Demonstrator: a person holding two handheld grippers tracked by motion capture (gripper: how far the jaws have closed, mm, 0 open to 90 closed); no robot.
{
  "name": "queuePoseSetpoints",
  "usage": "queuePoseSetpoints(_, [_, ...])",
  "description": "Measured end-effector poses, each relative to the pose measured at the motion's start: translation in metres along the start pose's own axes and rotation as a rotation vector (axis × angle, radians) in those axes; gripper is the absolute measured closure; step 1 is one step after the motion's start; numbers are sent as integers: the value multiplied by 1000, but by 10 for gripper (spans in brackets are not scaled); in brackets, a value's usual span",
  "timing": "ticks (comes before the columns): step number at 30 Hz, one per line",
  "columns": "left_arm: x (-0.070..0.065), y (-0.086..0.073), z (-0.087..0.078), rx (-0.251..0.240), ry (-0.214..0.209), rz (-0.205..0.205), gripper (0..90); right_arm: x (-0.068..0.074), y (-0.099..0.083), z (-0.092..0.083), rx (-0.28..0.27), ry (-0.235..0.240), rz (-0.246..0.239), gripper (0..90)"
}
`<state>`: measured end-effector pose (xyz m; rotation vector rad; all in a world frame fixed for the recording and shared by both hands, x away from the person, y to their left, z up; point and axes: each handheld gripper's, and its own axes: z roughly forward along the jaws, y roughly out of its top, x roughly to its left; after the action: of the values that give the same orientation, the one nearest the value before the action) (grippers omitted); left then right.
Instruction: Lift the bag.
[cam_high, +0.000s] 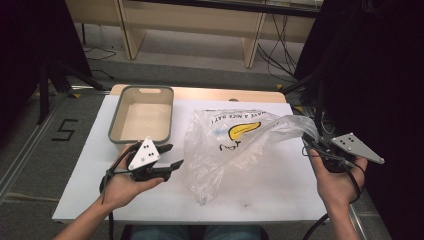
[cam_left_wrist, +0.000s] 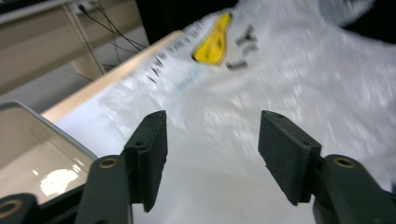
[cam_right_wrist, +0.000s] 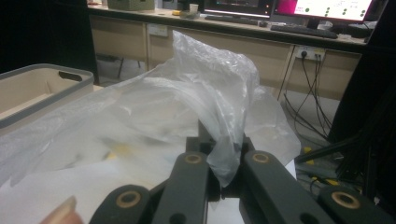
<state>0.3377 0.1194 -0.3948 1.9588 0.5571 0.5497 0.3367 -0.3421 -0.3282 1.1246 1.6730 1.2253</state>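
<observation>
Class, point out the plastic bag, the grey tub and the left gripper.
plastic bag (cam_high: 235, 145), high view, its crumpled middle.
grey tub (cam_high: 141, 91), high view, its far rim.
left gripper (cam_left_wrist: 212, 158), left gripper view, midway between its open jaws.

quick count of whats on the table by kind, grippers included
plastic bag: 1
grey bin: 1
grippers: 2, the left gripper with jaws apart, the right gripper clamped on the bag's edge
total: 4
</observation>
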Motion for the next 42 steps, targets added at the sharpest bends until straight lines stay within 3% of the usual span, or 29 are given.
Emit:
queuePoseSetpoints(5, [-9, -14, 9, 69, -47, 79, 352, -1, 0, 1, 4, -3, 3, 900])
queuePoseSetpoints(9, [-20, -23, 21, 135, -71, 171, 294, -1, -1, 1, 6, -5, 7, 900])
queuePoseSetpoints(14, [-33, -25, 35, 158, -103, 273, 249, -1, -1, 1, 6, -3, 4, 900])
queuePoseSetpoints(23, [-40, -34, 39, 181, -151, 337, 218, -2, -2, 1, 7, -2, 4, 900])
queuePoseSetpoints(27, [-44, -32, 45, 157, -106, 368, 240, -1, -2, 1, 11, -1, 3, 900])
queuePoseSetpoints(31, [-44, -24, 55, 94, -40, 398, 311, 1, -2, 2, 10, 4, 2, 900])
queuePoseSetpoints(33, [-43, -18, 59, 53, -9, 403, 426, 1, -2, 2, 8, 4, 2, 900])
queuePoseSetpoints(36, [-37, -7, 63, -2, 23, 363, 622, 1, -1, 1, 6, 6, 2, 900])
queuePoseSetpoints(42, [-22, 10, 64, -83, 77, 289, 856, -1, -2, 0, 3, 2, 7, 900])
